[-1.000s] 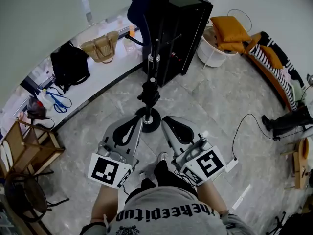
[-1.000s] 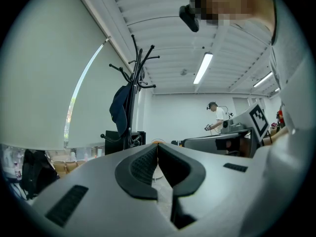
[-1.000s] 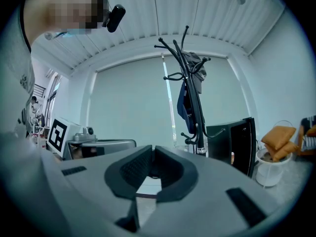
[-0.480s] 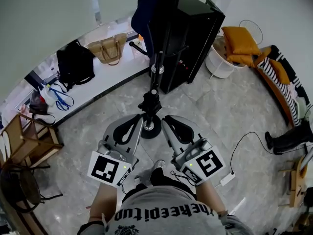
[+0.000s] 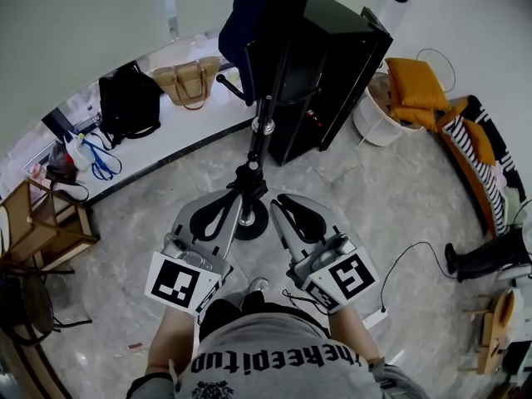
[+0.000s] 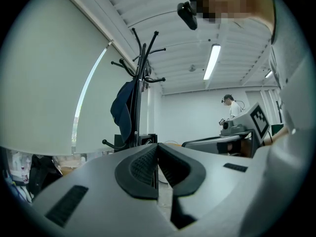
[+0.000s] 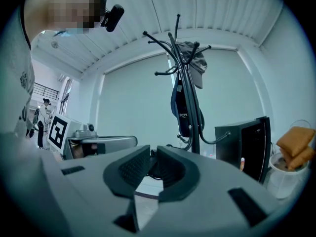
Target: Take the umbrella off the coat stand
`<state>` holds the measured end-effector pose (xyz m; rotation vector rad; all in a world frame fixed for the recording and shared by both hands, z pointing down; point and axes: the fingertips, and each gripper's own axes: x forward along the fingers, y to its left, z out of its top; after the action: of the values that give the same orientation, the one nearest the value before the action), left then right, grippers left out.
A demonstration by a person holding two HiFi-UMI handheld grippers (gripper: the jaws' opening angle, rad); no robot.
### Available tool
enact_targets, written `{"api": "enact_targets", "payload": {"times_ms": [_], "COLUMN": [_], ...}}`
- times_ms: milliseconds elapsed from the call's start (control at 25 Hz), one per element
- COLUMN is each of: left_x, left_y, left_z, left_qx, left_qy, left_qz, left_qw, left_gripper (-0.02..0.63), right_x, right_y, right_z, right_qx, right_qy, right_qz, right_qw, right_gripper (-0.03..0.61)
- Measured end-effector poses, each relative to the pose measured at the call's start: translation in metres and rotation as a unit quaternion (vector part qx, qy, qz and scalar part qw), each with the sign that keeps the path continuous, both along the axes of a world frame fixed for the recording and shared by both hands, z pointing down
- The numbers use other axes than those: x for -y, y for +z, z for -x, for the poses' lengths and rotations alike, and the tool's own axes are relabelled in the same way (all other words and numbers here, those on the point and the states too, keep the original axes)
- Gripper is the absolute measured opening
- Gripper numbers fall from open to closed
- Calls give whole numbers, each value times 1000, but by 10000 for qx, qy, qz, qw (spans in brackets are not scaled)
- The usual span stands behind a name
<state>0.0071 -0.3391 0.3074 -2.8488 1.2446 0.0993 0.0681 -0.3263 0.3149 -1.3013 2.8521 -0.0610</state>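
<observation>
the coat stand (image 5: 264, 110) rises from the floor just ahead of both grippers, and the head view's upper edge cuts off its top. the umbrella (image 5: 243, 19), as best i can tell, is the dark blue bundle hanging high on it; its shape is hard to make out. my left gripper (image 5: 235, 204) is closed on nothing and hides part of the stand's base. my right gripper (image 5: 277, 204) is narrow, its jaws opening with nothing between them.

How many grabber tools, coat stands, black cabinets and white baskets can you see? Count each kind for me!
Tools: 2, the left tool and the right tool, its jaws opening with nothing between them
Coat stand: 1
Black cabinet: 1
White basket: 1
Total: 5
</observation>
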Motion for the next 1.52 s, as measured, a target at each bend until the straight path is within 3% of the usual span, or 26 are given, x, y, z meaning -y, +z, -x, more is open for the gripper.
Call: {"api": "enact_targets", "payload": {"times_ms": [440, 1080, 1520], "left_x": [12, 55, 59], "left_y": [6, 3, 13], "left_z": [-4, 33, 41], "left_qx": [-19, 87, 160], "left_qy": [-57, 974, 1719], "left_qz": [40, 80, 174], "left_qw": [10000, 9952, 9848], "left_gripper": [15, 15, 15], "right_x": [13, 48, 48], "right_y": [10, 13, 30], "right_z": [-4, 33, 40], "right_qx": [31, 60, 82], "right_qy": [-13, 1080, 1868], "right_qz": [76, 190, 353], "right_qw": [10000, 9940, 9817], "right_gripper": [48, 71, 96]}}
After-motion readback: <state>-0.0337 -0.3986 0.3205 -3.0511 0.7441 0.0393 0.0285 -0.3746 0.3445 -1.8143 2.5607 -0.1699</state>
